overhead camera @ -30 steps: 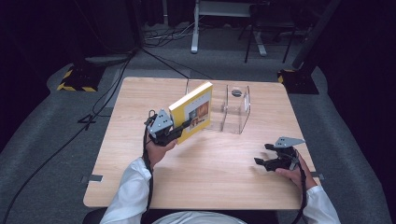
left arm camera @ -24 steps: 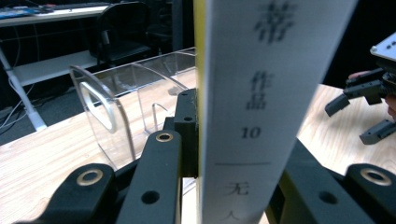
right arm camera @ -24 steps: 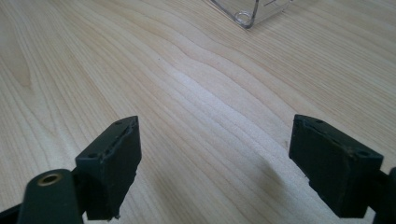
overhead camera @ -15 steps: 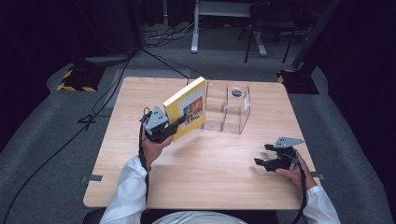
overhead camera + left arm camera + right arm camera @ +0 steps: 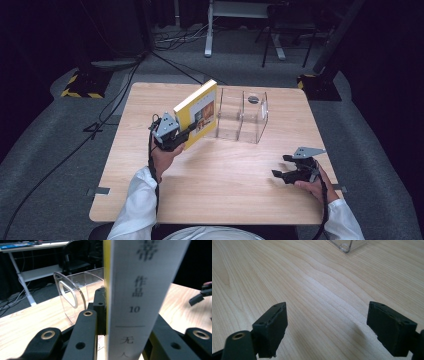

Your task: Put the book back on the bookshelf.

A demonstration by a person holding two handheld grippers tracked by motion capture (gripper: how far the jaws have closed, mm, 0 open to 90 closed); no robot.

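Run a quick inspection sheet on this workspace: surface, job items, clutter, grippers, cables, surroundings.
Surface: light wooden table, bare grain.
Job's things: yellow-covered book with white spine held tilted above the table beside the clear acrylic divided rack.
Clutter: nothing seen.
Grippers: left gripper jaws clamped on the book; right gripper jaws open, nothing between them, low over the table.
Cables: black cables trail across the floor left of the table.
Surroundings: dark room, grey floor, yellow-black striped stand base, white metal frame.
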